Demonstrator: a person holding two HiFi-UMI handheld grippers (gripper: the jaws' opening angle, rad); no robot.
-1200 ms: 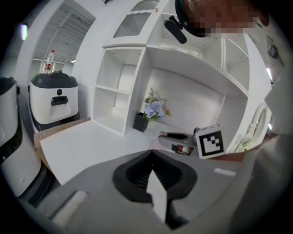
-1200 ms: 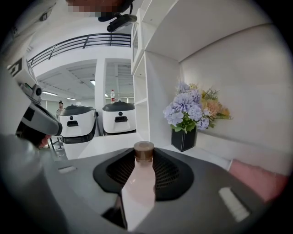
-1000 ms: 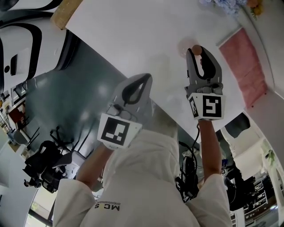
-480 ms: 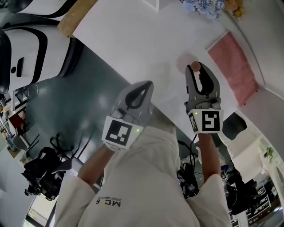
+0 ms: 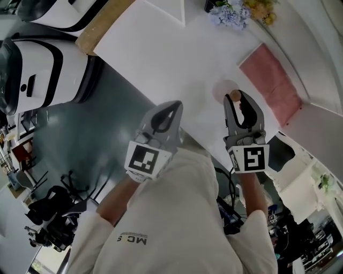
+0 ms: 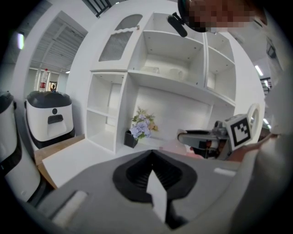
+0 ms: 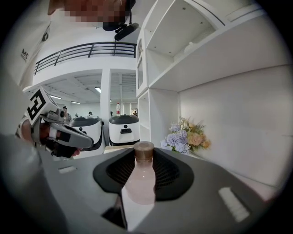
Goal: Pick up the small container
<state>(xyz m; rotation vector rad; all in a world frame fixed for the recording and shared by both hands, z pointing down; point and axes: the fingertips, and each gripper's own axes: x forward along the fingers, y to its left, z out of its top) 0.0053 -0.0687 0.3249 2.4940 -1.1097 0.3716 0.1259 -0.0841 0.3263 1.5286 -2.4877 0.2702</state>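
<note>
Both hands have risen since a second ago. The right hand-held gripper [image 5: 238,96] is clamped on the small container [image 7: 138,183], held above the tabletop [image 5: 177,59]. The left hand-held gripper [image 5: 174,104] is pressed together, empty. Flowers [image 5: 228,12] and a pink cloth [image 5: 270,83] lie beyond. Both forearms reach forward, side by side.

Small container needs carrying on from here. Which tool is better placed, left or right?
Right. The right tool grips the small container, its brown cap at the jaw tips. The left tool is shut and empty beside it.
</note>
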